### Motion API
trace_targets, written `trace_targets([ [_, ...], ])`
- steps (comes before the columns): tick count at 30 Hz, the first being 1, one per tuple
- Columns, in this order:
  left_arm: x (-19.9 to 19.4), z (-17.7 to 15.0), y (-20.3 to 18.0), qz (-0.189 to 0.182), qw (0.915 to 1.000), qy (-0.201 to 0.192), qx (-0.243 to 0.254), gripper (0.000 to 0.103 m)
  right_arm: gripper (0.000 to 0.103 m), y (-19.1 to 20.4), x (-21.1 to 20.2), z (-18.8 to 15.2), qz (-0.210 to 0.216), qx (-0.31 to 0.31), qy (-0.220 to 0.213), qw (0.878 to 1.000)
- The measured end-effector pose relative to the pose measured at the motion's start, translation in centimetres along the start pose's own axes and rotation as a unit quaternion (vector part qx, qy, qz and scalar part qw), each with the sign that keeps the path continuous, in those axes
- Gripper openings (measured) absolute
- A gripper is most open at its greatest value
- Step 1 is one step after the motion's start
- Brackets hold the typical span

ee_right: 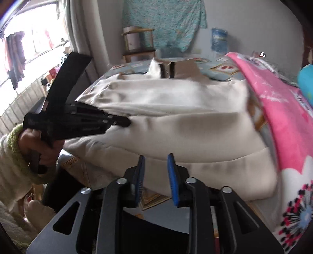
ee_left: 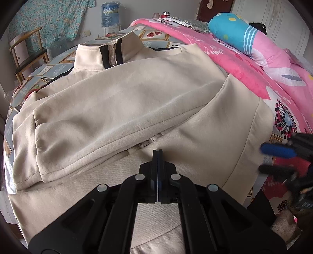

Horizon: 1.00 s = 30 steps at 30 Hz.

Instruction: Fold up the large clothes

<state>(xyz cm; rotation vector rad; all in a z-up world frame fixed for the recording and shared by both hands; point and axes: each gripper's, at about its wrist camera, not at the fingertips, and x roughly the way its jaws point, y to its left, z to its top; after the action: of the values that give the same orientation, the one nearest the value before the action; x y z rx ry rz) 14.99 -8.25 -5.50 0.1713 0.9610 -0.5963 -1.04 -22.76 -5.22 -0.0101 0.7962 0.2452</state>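
A large cream jacket (ee_left: 137,97) with a black-trimmed zip collar (ee_left: 111,53) lies spread on the bed, one sleeve folded across its front. My left gripper (ee_left: 157,151) is shut, its tips resting over the jacket's lower front near the zip, with no cloth visibly between them. In the right wrist view the left gripper (ee_right: 125,122) touches the jacket (ee_right: 176,121) from the left, held by a hand in a cream sleeve (ee_right: 11,156). My right gripper (ee_right: 156,158) stands open just before the jacket's near hem, nothing between its blue pads (ee_right: 173,175). The right gripper (ee_left: 277,160) also shows at the jacket's right edge.
A pink blanket (ee_left: 244,64) and a blue pillow (ee_left: 232,31) lie along the right side of the bed. The patterned bedsheet (ee_left: 45,70) shows at the left. A wooden chair (ee_left: 29,54) and a water bottle (ee_left: 110,14) stand by the far wall. A window (ee_right: 29,48) is at the left.
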Motion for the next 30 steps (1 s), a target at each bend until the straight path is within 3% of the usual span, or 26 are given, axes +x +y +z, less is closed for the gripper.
trace_targets([
  [1, 0.0, 0.0, 0.0, -0.001, 1.0, 0.001, 0.0, 0.0, 0.031, -0.3, 1.3, -0.7, 0.002, 0.004, 0.027, 1.0],
  [4, 0.0, 0.0, 0.1, -0.003, 1.0, 0.002, 0.0, 0.0, 0.033, -0.1, 0.6, 0.1, 0.002, 0.01, 0.02, 1.0],
  [9, 0.1, 0.1, 0.2, -0.008, 1.0, 0.004, -0.004, 0.0, 0.035, 1.6, -1.0, 1.2, 0.049, -0.004, -0.029, 0.998],
  [13, 0.0, 0.2, 0.4, -0.015, 0.9998, 0.005, -0.009, 0.0, 0.035, 2.3, 2.6, 0.4, 0.033, -0.015, 0.021, 0.999],
  [16, 0.0, 0.1, 0.6, -0.02, 0.9997, 0.005, -0.012, 0.0, 0.035, 2.7, 1.4, 0.8, 0.031, -0.017, 0.009, 0.999],
  [20, 0.0, 0.1, 0.8, -0.028, 0.9994, 0.004, -0.019, 0.0, 0.035, 3.6, -0.3, 1.7, 0.066, -0.025, -0.033, 0.997],
  [24, 0.0, 0.0, 1.0, -0.033, 0.9991, 0.004, -0.024, 0.0, 0.035, 4.0, 2.7, 0.5, 0.075, -0.03, 0.011, 0.997],
  [30, -0.4, -0.2, 1.1, -0.042, 0.9987, 0.001, -0.029, 0.0, 0.035, 3.7, 2.6, 0.2, 0.08, -0.021, 0.015, 0.996],
])
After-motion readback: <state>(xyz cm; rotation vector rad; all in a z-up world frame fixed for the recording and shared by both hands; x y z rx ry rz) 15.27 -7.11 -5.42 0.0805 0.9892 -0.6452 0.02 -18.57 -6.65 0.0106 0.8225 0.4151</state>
